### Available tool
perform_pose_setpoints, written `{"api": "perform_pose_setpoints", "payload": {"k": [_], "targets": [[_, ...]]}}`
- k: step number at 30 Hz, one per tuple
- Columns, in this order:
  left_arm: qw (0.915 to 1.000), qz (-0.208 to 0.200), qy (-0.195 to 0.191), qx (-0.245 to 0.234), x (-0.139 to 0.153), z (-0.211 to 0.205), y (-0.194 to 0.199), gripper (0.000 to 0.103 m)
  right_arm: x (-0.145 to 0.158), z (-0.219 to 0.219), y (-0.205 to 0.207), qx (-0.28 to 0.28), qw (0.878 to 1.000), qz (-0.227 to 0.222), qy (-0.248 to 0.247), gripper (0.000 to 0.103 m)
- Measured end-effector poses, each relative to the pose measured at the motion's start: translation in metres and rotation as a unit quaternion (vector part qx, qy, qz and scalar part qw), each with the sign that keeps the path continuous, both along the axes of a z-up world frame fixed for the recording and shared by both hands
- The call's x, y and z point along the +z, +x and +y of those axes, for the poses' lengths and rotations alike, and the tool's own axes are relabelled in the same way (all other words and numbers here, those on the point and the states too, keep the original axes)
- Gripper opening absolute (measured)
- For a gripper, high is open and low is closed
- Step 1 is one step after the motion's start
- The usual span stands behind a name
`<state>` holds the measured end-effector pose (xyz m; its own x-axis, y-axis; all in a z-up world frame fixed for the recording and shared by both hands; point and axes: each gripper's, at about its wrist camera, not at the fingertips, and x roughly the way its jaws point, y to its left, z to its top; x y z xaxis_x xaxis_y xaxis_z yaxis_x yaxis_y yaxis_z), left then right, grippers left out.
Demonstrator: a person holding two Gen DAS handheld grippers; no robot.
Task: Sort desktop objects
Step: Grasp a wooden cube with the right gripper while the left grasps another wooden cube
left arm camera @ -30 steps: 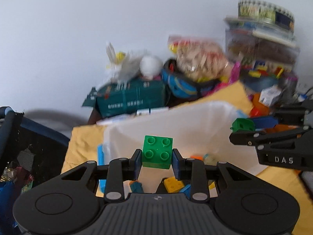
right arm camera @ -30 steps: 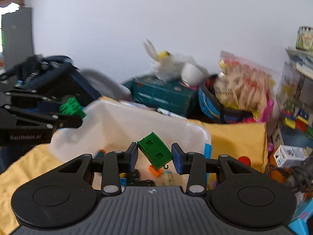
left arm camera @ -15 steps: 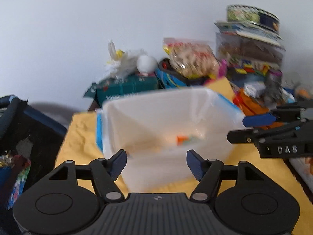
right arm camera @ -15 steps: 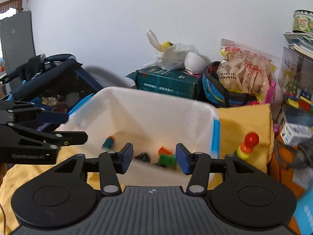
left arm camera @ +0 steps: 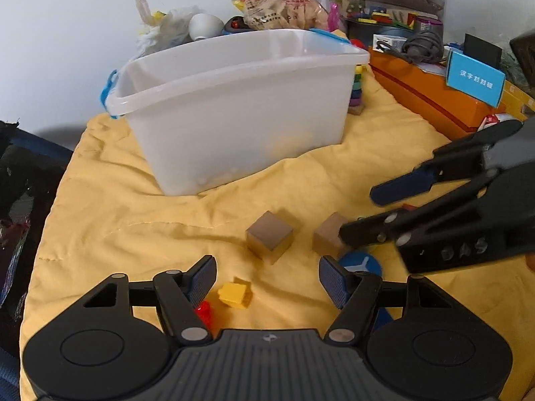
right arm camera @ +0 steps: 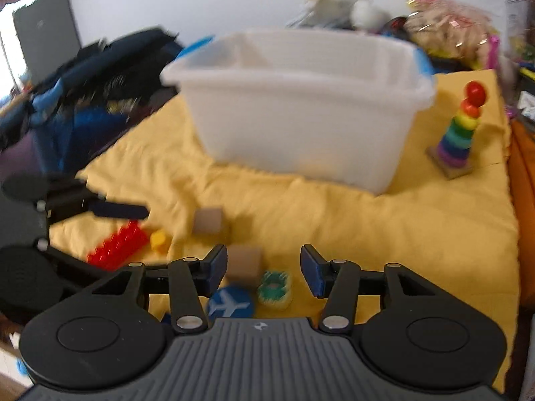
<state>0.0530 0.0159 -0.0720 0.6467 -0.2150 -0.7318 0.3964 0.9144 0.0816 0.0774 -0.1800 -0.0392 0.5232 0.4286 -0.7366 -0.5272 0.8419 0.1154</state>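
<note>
- Currently, left gripper [left arm camera: 265, 279]: fingers released, empty, above yellow brick [left arm camera: 235, 294] on yellow cloth [left arm camera: 133, 220]
- Right gripper [right arm camera: 264, 269]: released, empty; wooden cube [right arm camera: 244, 262] ahead
- Centre fingers astride piece before clenching; tub [left arm camera: 234, 100] beyond

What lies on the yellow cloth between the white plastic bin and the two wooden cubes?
Nothing: in the left wrist view the yellow cloth is bare between the white plastic bin and the two wooden cubes.

Both the left gripper [left arm camera: 265, 277] and right gripper [right arm camera: 264, 269] angle downward, fingers apart, empty.
</note>
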Motion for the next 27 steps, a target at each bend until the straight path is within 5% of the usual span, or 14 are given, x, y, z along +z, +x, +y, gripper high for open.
{"api": "perform_pose_setpoints", "payload": {"k": [14, 21, 27], "targets": [[0.9996, 0.021, -0.02, 0.007, -0.005, 0.015, 0.007, 0.071, -0.028, 0.033, -0.001, 0.03, 0.997, -0.006, -0.077, 0.037], [0.9981, 0.038, -0.048, 0.003, -0.006, -0.001, 0.027, 0.071, -0.022, 0.008, -0.001, -0.01, 0.996, -0.005, -0.088, 0.033], [0.9983, 0.048, -0.031, 0.005, -0.018, -0.018, 0.046, 0.069, -0.02, -0.017, -0.004, -0.041, 0.996, 0.0, -0.08, 0.033]]}}
